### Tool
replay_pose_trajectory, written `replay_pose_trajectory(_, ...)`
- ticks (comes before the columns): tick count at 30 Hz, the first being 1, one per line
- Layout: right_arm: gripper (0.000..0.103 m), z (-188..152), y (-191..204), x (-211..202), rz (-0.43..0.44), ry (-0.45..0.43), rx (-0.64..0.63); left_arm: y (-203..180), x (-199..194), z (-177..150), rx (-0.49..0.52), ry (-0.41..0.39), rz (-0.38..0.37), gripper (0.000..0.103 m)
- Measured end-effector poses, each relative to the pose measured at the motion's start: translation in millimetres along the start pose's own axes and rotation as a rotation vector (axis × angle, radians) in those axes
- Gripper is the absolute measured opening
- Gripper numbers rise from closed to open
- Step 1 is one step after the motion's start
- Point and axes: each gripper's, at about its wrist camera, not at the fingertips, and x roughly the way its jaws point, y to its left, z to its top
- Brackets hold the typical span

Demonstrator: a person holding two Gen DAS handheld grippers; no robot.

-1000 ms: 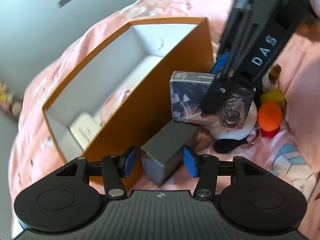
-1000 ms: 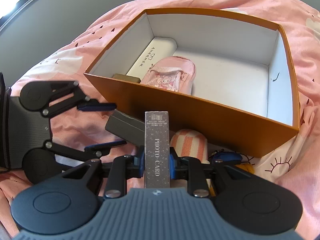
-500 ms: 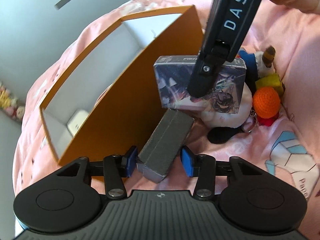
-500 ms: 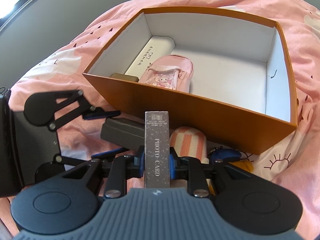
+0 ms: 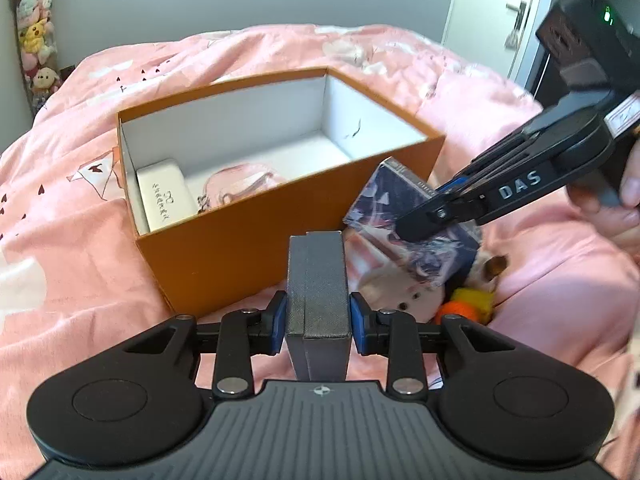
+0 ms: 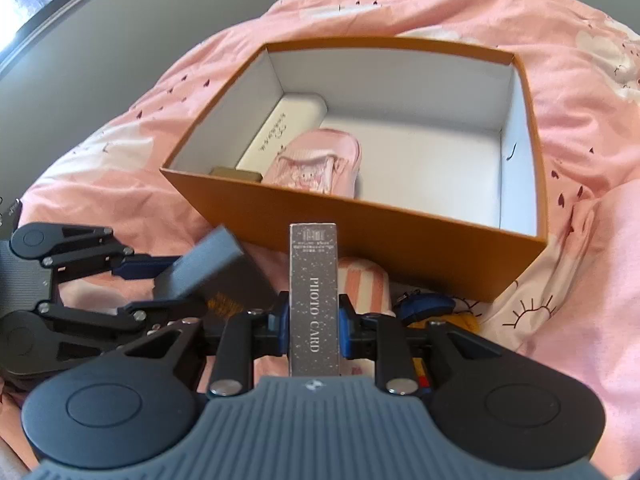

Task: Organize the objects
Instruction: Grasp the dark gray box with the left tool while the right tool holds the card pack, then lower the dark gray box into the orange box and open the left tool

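Observation:
A grey textured box (image 5: 318,280) stands upright between the blue pads of my left gripper (image 5: 318,322), whose jaws are closing and press on both its sides. It hangs just in front of the open orange box (image 5: 248,248). My right gripper (image 6: 314,328) is shut on a speckled grey "PHOTO CARD" box (image 6: 314,280), held on edge before the orange box's (image 6: 360,232) near wall. In the left wrist view that card box (image 5: 384,208) shows its illustrated face, with the right gripper (image 5: 432,208) around it. In the right wrist view the left gripper (image 6: 160,286) holds the grey box (image 6: 204,260) tilted.
Inside the orange box lie a white case (image 6: 284,132), a pink pouch (image 6: 316,164) and a small brown item (image 6: 236,174); its right half is bare. Plush toys (image 5: 400,292), an orange ball (image 5: 460,312), a striped pink item (image 6: 364,284) lie on the pink duvet (image 5: 80,260).
My left gripper closed on the grey box, rolled level and lifted it off the duvet to upright. The right gripper kept still with the card box.

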Motion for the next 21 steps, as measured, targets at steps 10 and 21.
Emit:
replay_pose_trajectory(10, 0.024, 8, 5, -39, 0.025, -0.105, 0.008, -1, -43, 21, -0.102, -0.132, -0.087, 0.036)
replay_pose_trajectory(21, 0.024, 47, -11, -63, 0.036, -0.256, 0.080, 44, -48, 89, -0.153, -0.147, -0.094, 0.036)
